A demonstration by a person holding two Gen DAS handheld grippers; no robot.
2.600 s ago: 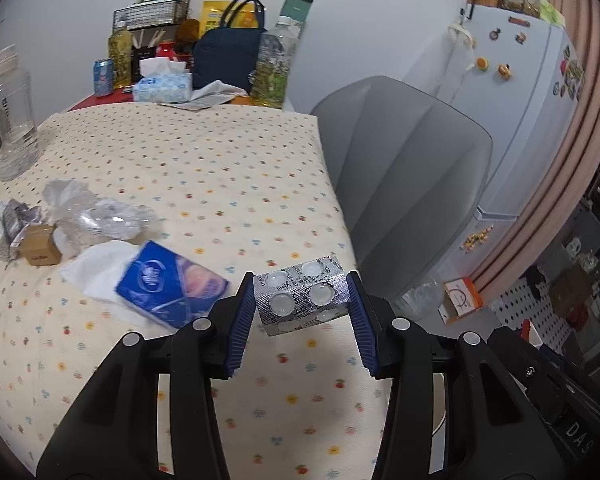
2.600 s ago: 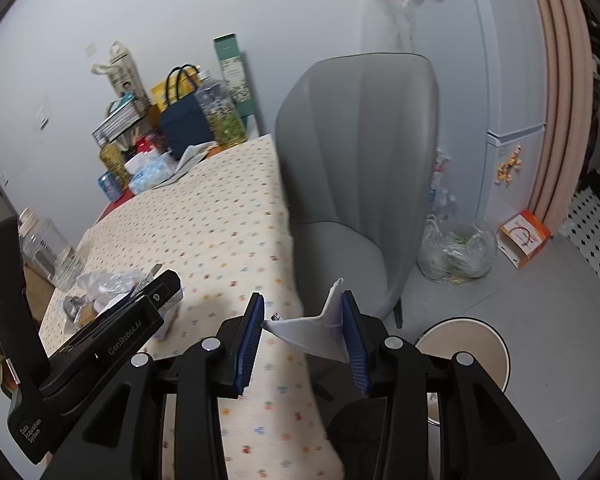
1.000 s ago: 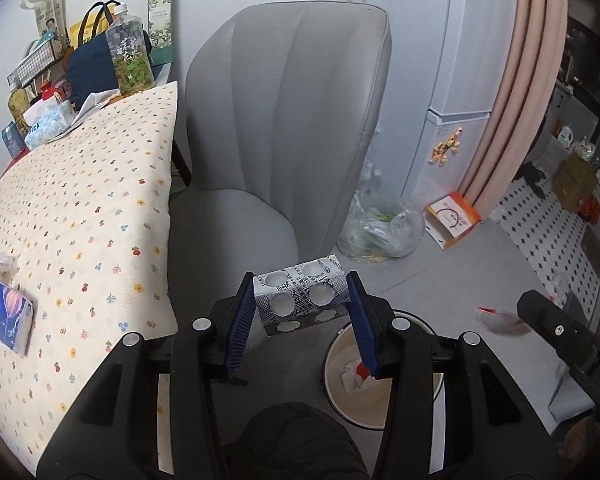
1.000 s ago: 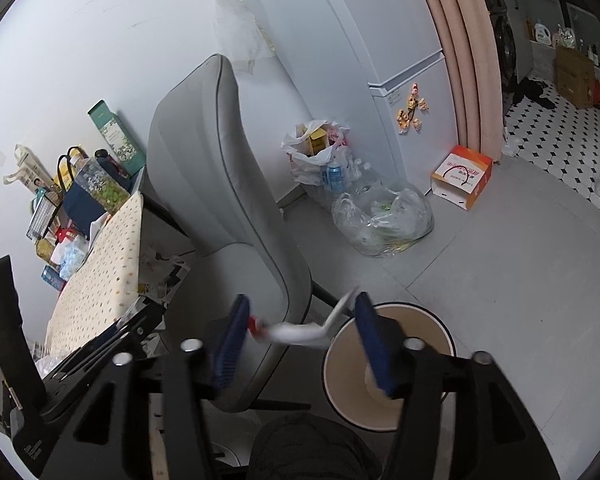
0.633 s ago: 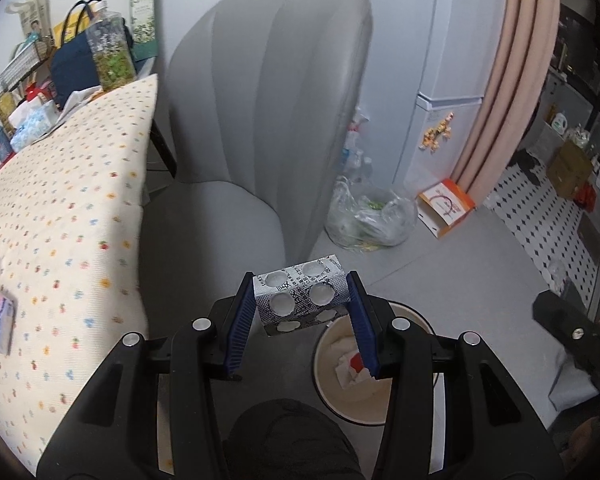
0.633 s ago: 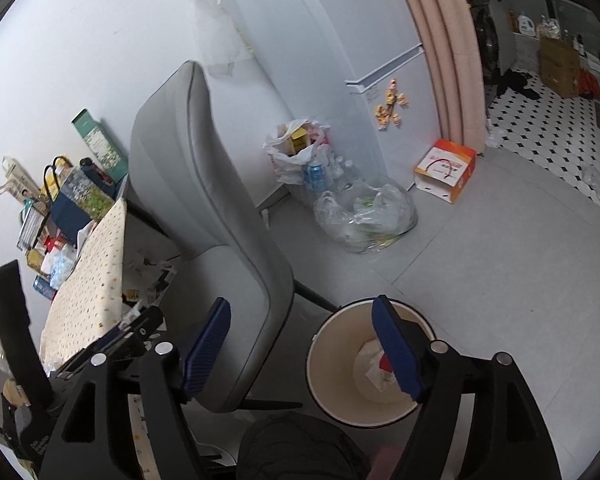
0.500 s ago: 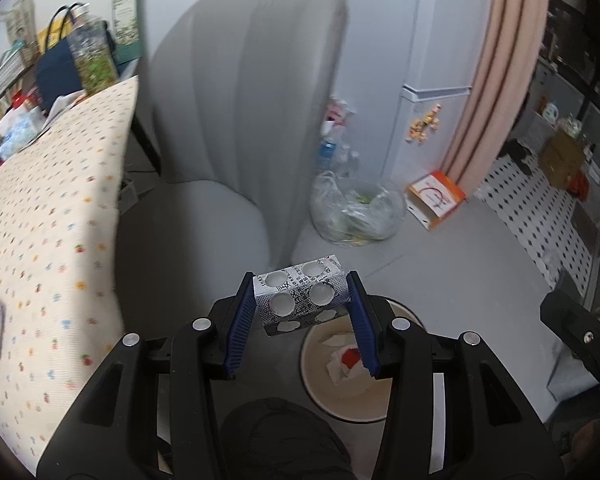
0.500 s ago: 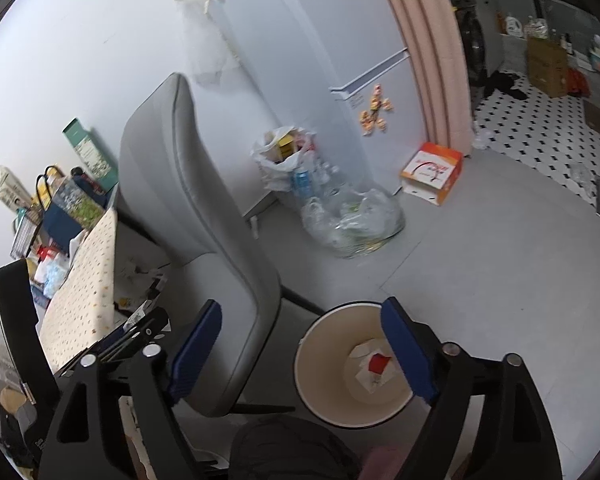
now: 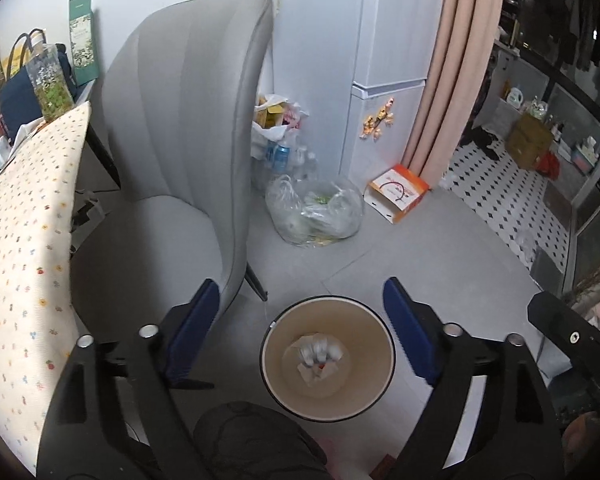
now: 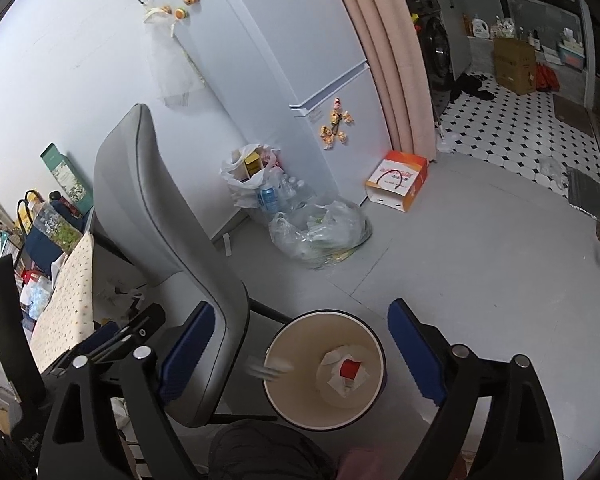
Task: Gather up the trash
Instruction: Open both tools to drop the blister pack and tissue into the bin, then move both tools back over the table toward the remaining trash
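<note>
A round cream trash bin (image 9: 268, 344) with a black rim stands on the grey floor beside the chair; it also shows in the right wrist view (image 10: 278, 396). My left gripper (image 9: 300, 324) is open and empty above it. The silver pill blister pack (image 9: 320, 350) is blurred in mid-fall inside the bin, above white paper trash with a red spot. In the right wrist view it is a blurred streak (image 10: 270, 368) at the bin's left rim. My right gripper (image 10: 300, 344) is open and empty above the bin; white wrapper with a red patch (image 10: 346, 372) lies at the bottom.
A grey chair (image 9: 188, 120) stands left of the bin, against the dotted-cloth table (image 9: 24, 220). A clear plastic bag of waste (image 9: 316, 212), a white bag of bottles (image 10: 256, 184) and an orange-white box (image 9: 398, 192) sit by the fridge (image 9: 392, 52).
My left gripper has opened and let go of the blister pack, which now falls into the bin. My right gripper stays open after dropping its wrapper earlier.
</note>
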